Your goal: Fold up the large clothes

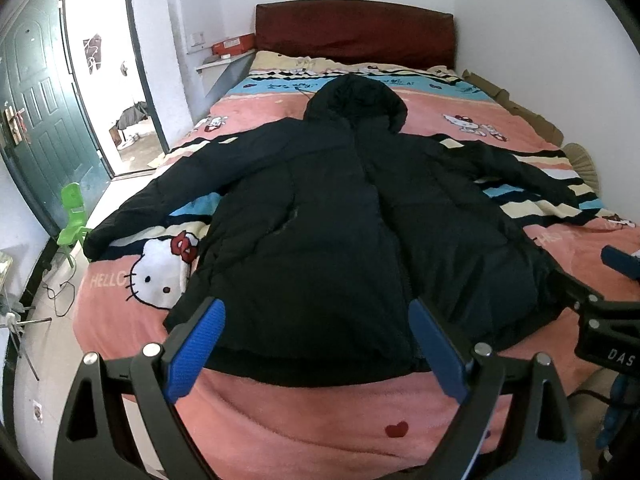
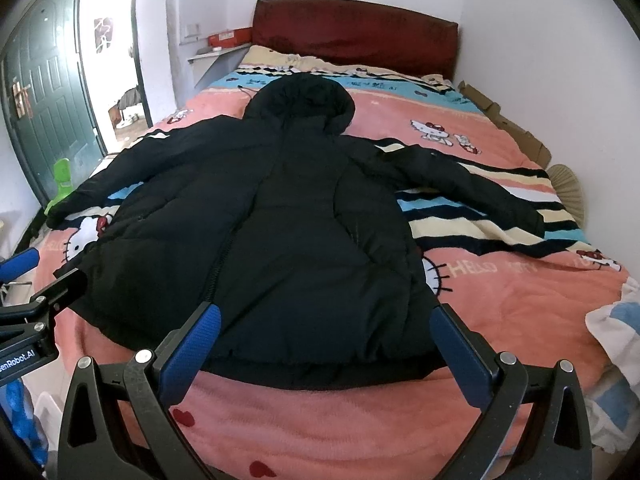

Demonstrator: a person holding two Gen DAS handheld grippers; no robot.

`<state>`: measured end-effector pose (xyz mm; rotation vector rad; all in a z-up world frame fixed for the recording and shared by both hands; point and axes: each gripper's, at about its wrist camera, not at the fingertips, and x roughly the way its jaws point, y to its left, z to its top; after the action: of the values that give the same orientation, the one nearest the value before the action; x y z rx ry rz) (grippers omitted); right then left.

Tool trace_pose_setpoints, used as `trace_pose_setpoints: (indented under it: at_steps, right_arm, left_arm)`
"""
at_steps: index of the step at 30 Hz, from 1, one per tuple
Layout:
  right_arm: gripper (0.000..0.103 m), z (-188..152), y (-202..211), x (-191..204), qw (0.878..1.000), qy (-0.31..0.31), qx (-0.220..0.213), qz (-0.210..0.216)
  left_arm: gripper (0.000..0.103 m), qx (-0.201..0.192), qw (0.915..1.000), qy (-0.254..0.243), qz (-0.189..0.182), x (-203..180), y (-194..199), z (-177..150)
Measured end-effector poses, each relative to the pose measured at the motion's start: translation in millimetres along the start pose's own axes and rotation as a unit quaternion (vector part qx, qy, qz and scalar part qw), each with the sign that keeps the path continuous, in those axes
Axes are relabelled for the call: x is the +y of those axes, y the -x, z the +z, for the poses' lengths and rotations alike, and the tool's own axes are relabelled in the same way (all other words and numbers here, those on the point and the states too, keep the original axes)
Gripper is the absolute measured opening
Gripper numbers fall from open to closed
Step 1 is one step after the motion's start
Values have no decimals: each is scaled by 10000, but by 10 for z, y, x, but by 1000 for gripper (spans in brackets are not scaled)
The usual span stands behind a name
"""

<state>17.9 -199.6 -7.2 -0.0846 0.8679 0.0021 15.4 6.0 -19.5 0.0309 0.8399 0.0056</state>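
A large black hooded puffer jacket (image 1: 340,208) lies flat on the bed, zipper side up, hood toward the headboard, both sleeves spread out sideways; it also shows in the right wrist view (image 2: 288,216). My left gripper (image 1: 316,320) is open and empty, held just above the jacket's hem on its left half. My right gripper (image 2: 326,326) is open and empty above the hem on the right half. The right gripper's body shows at the right edge of the left view (image 1: 592,304). The left gripper's body shows at the left edge of the right view (image 2: 44,304).
The bed carries a pink Hello Kitty blanket (image 1: 280,412) with a dark red headboard (image 1: 352,32). An open doorway (image 1: 108,80), a green door and a green child's chair (image 1: 74,220) stand left. Cardboard (image 2: 504,120) lines the right wall. White cloth (image 2: 616,320) lies at the bed's right edge.
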Motion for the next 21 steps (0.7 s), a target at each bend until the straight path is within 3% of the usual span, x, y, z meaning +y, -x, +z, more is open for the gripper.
trace_pose_setpoints:
  at_steps: [21]
  right_arm:
    - [103,70,-166,-38,9999,-23,120,65]
  left_arm:
    - [94,-3,9998,221,18,75,-150,26]
